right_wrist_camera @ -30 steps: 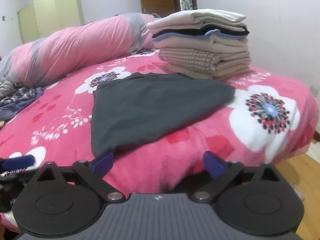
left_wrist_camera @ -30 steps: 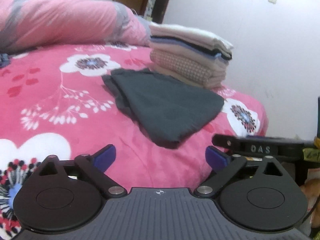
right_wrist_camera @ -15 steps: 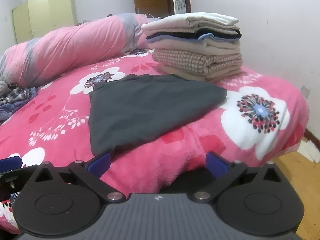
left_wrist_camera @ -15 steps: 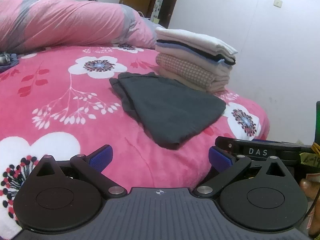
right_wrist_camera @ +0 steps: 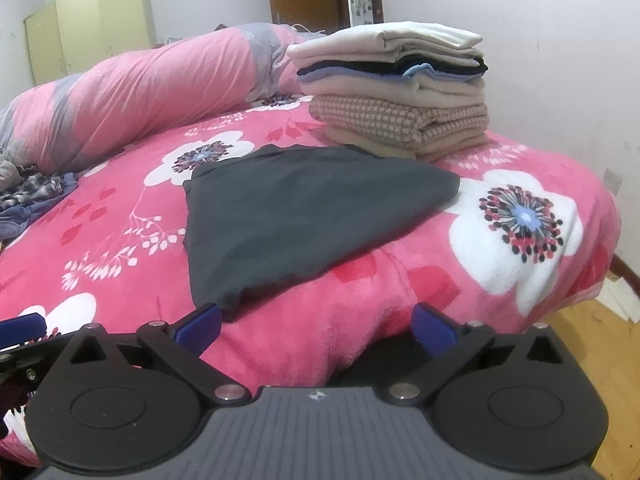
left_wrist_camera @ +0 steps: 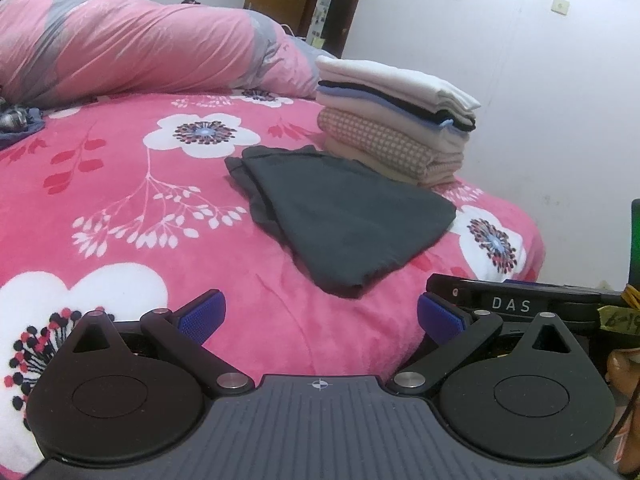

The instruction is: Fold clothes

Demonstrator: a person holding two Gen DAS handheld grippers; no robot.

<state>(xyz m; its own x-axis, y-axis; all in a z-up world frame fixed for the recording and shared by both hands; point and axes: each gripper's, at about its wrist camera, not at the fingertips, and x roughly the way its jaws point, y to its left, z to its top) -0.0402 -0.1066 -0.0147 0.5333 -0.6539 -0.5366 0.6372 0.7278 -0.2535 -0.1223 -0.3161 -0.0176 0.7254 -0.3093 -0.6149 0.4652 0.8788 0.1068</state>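
A folded dark grey garment (left_wrist_camera: 344, 212) lies flat on the pink flowered bed (left_wrist_camera: 120, 184), also in the right wrist view (right_wrist_camera: 296, 216). Behind it stands a stack of folded clothes (left_wrist_camera: 396, 120) in white, black, blue, beige and checked cloth, also in the right wrist view (right_wrist_camera: 400, 88). My left gripper (left_wrist_camera: 320, 316) is open and empty, held back from the bed's near edge, short of the garment. My right gripper (right_wrist_camera: 316, 326) is open and empty, just short of the garment's near corner. The right gripper's body (left_wrist_camera: 520, 304) shows at the right of the left wrist view.
A long pink and grey rolled quilt (right_wrist_camera: 152, 96) lies along the back of the bed. Unfolded patterned clothes (right_wrist_camera: 28, 196) lie at the far left. A white wall (right_wrist_camera: 540, 60) is to the right, wooden floor (right_wrist_camera: 588, 320) below it, and a cupboard (right_wrist_camera: 88, 36) behind.
Both grippers have drawn back and lowered a little from the garment; they stay open and empty. The grey garment and the stack have not moved.
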